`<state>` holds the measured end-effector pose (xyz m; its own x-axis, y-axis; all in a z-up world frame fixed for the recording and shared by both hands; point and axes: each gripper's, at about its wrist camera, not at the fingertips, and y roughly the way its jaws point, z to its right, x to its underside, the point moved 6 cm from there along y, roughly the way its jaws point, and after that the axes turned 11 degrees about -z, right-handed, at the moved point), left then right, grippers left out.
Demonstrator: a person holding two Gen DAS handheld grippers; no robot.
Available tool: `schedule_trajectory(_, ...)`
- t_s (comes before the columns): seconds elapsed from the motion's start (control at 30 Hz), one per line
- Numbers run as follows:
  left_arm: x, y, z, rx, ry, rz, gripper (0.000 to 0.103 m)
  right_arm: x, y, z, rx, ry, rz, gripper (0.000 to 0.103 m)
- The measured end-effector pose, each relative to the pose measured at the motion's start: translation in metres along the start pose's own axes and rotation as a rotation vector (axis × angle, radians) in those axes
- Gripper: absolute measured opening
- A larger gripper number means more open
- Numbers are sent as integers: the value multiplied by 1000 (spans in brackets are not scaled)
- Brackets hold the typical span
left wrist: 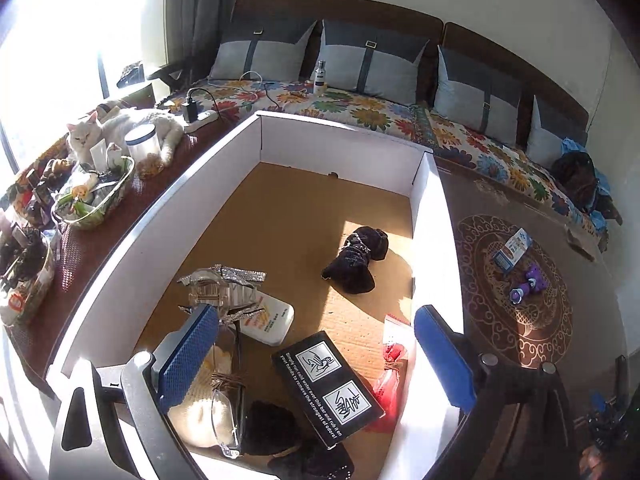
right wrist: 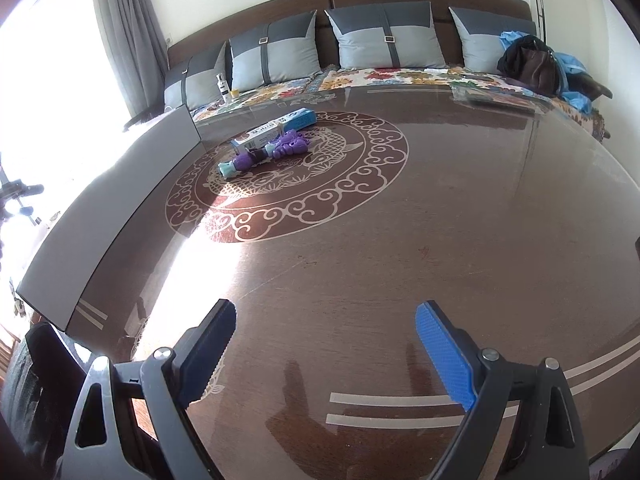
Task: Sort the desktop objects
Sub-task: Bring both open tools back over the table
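My left gripper (left wrist: 316, 320) is open and empty above a white-walled cardboard box (left wrist: 140, 252). In the box lie a black cloth bundle (left wrist: 358, 258), a white bottle (left wrist: 272, 320), a black printed carton (left wrist: 328, 388), a red packet (left wrist: 390, 384), a clear glittery item (left wrist: 222, 288) and a cream woven piece (left wrist: 204, 408). My right gripper (right wrist: 324, 320) is open and empty over the brown patterned table (right wrist: 400, 260). A blue-and-white carton (right wrist: 276, 128) (left wrist: 512, 248) and a purple toy (right wrist: 272, 150) (left wrist: 528, 282) lie on the table's medallion.
A white cat (left wrist: 120, 132), a clear jar (left wrist: 144, 146) and baskets of clutter (left wrist: 94, 196) sit left of the box. A sofa with grey cushions (right wrist: 276, 56) runs behind the table, with a dark bag (right wrist: 532, 64) on it. The box's outer wall (right wrist: 100, 216) stands at the table's left.
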<state>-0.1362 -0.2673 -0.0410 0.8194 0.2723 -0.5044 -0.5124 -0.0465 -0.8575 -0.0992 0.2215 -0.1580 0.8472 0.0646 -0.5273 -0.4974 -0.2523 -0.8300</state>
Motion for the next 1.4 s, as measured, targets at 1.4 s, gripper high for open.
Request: schedule_trajectory(1.4,70,164,255,83,383,-125,103,17,35,-7,150,-122,-61,101)
